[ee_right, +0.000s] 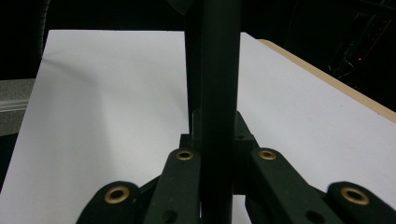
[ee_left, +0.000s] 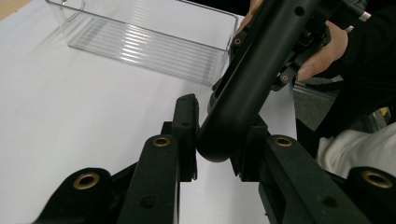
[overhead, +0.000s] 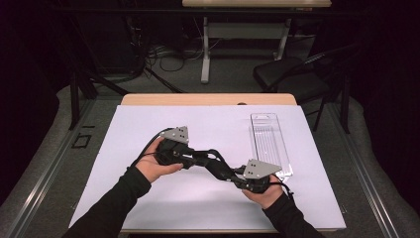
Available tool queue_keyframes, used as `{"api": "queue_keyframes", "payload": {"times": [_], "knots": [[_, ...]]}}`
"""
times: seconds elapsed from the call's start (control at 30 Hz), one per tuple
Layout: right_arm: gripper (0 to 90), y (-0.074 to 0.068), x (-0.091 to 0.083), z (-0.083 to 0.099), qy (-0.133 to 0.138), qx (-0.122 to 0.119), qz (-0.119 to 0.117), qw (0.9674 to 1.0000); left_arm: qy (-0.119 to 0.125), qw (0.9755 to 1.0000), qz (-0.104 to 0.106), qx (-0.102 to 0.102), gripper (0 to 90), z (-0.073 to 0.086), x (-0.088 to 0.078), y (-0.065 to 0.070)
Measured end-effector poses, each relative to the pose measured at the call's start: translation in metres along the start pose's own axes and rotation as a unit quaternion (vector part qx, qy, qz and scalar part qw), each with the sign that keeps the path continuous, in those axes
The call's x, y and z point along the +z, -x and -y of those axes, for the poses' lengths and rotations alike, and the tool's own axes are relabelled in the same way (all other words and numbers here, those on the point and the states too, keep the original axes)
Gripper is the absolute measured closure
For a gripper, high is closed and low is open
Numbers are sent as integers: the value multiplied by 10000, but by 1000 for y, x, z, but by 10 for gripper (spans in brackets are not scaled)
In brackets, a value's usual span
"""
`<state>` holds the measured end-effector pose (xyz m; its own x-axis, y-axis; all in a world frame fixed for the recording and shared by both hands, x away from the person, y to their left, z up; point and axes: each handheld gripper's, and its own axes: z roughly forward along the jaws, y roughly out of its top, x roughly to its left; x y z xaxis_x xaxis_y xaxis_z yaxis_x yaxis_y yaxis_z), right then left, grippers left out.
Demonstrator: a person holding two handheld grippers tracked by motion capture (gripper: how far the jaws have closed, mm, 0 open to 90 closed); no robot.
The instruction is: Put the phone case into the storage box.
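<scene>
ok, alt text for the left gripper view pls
The left tongs close around a curved black tube-shaped bar, its rounded end pinched between the two black jaws. Behind it lies a clear ribbed plastic tray on the white table sheet; at upper right a hand holds the other tongs.

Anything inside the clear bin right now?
The clear plastic bin looks empty: its ribbed floor shows through in the high view and the left gripper view. Its near end is hidden behind the right gripper, so that corner cannot be checked.
</scene>
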<state>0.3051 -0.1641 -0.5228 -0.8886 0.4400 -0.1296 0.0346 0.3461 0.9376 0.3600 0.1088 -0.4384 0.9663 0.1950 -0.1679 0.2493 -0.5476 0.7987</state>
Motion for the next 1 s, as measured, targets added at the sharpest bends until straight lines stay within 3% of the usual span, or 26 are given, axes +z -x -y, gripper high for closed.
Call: {"api": "queue_keyframes", "payload": {"times": [1.0], "knots": [[844,2,1,1,-22,129,-18,9999,-78,9999,-15,86,809,0,0,1]]}}
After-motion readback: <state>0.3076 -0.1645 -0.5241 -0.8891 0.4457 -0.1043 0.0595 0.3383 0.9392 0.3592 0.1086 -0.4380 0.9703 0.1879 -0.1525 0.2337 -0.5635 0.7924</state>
